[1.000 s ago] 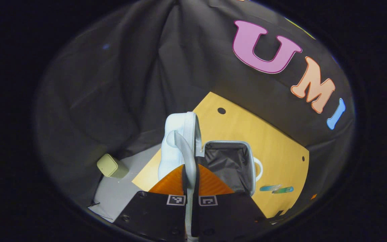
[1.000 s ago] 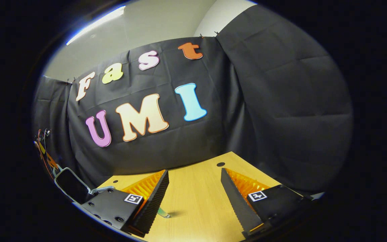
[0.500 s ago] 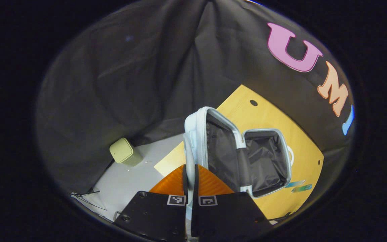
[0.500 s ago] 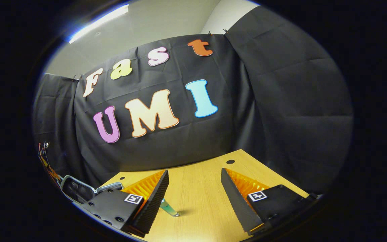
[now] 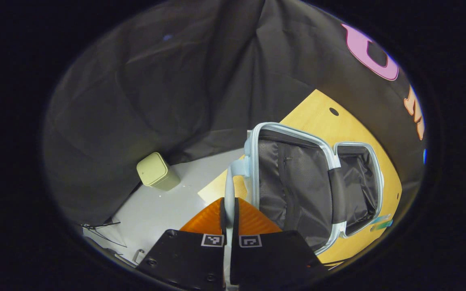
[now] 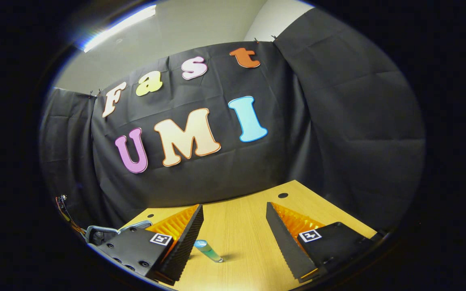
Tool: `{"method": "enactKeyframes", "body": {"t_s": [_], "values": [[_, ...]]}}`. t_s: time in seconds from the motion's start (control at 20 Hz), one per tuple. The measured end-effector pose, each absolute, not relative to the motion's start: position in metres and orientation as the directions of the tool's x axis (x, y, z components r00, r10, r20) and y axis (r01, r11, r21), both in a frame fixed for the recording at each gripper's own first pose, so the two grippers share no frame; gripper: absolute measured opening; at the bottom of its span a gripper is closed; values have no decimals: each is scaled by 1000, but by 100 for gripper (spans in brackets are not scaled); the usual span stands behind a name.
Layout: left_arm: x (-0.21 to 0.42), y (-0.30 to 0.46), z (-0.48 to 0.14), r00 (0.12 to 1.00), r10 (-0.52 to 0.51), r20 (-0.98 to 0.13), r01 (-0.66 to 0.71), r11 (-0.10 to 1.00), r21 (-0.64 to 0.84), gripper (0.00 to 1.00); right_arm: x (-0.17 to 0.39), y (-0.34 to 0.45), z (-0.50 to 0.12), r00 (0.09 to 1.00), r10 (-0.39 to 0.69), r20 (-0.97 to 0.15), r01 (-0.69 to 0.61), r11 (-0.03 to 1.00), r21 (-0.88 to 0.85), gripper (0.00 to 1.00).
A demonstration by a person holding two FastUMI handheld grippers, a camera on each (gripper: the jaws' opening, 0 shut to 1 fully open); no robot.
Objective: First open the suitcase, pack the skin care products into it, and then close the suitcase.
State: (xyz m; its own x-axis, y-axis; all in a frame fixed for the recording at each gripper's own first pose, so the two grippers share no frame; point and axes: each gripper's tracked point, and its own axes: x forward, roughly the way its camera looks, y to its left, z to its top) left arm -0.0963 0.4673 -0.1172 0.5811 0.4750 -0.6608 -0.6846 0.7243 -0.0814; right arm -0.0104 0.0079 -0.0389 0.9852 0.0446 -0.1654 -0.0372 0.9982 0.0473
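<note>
Bin point(image 5: 156, 174), pale green, sits far left on the grey floor point(image 5: 164, 210) by the black cloth wall. Next over, my left gripper point(image 5: 229, 210) has both fingers pinched tight on the suitcase's light handle point(image 5: 229, 190). Suitcase point(image 5: 318, 178) lies wide open on the wooden table point(image 5: 318, 115), dark lining up, lid half nearest me, second half beyond it. Two skincare tubes point(image 5: 380, 223) lie on the table just past its far edge. In the right gripper view, my right gripper point(image 6: 233, 236) hangs above the table, fingers spread wide, gripping nothing; a teal tube point(image 6: 208, 250) lies just beside my left finger point(image 6: 186, 238).
</note>
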Motion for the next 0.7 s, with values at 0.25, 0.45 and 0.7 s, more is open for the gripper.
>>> {"method": "enactKeyframes", "body": {"t_s": [0.25, 0.45, 0.7], "values": [[-85, 487, -141, 578, 446, -683, -686, 718, -113, 0, -19, 19, -40, 986, 28, -163, -25, 1000, 15, 97], [-82, 501, -153, 549, 446, -707, -681, 730, -68, 2, -26, 24, -43, 986, 16, -168, -16, 1000, -2, 97], [-93, 494, -134, 501, 538, -678, -662, 743, 100, 100, -28, 20, -50, 982, 14, -187, -13, 1000, 4, 97]]}}
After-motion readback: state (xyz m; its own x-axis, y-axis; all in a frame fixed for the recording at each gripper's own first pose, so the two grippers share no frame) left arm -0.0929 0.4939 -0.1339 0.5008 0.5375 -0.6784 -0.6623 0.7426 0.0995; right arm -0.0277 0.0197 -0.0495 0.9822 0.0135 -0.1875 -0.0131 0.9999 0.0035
